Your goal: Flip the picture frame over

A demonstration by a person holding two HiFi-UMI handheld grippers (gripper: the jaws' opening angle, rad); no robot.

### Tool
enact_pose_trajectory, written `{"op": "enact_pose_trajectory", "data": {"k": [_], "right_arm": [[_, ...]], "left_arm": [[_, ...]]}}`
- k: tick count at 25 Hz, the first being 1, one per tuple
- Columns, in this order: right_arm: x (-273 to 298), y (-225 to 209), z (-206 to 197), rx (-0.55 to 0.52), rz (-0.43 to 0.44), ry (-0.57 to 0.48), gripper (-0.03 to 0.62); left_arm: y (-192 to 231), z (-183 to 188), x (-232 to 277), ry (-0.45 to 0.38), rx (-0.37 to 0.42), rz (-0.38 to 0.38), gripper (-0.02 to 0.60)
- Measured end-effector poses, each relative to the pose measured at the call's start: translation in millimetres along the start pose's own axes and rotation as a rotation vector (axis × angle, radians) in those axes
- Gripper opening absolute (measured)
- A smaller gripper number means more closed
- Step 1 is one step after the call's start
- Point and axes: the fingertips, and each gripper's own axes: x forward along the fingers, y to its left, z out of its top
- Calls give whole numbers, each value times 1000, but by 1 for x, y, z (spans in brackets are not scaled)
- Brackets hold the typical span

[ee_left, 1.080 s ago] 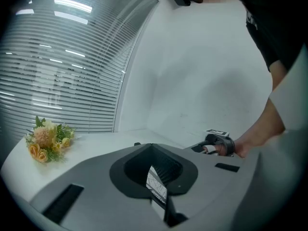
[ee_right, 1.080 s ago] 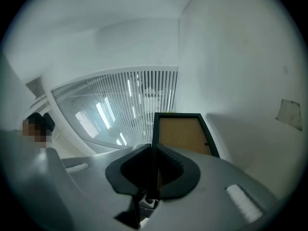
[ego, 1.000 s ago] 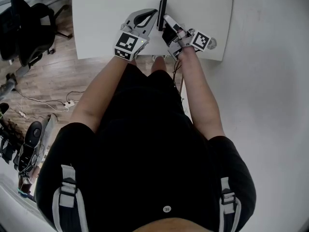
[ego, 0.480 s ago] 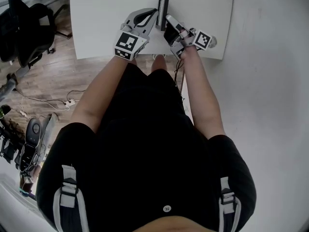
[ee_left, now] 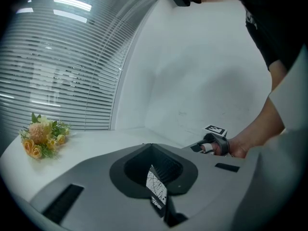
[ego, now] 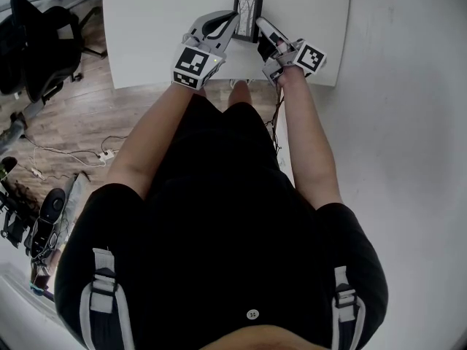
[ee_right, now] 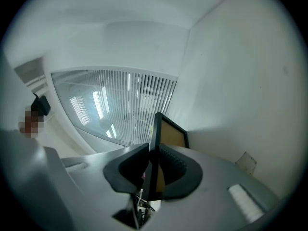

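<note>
The black picture frame [ego: 248,13] stands tilted on the white table [ego: 160,20], its printed face turned up toward the head view. My left gripper [ego: 232,23] holds its left edge, and in the left gripper view a corner of the frame [ee_left: 155,186] with the white print sits pinched between the jaws [ee_left: 161,198]. My right gripper [ego: 263,28] is at the frame's right edge. In the right gripper view the frame [ee_right: 172,134] runs edge-on between the jaws [ee_right: 153,177], brown backing to the right; these jaws are opening while the pads still touch it.
A small bunch of orange and pink flowers [ee_left: 43,136] lies far off on the table. A black office chair [ego: 40,42] and loose cables [ego: 73,154] are on the wooden floor to the left. The table's near edge lies just under both grippers.
The frame has swung from edge-on and upright to leaning with its printed face showing. The right gripper shifted slightly right and rolled; the left gripper stayed put.
</note>
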Motion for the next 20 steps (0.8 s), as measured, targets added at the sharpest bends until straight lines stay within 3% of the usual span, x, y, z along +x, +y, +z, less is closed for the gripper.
{"op": "enact_pose_trajectory", "data": {"k": [6,20], "right_arm": [[-1,-2,4,-76,-52,25,78],[-23,-36,19,-68,-176,-18,77]], "left_arm": [[-1,0,0,2,-3,-2,6],[2,-4,-6,5,-8,-8,6]]}}
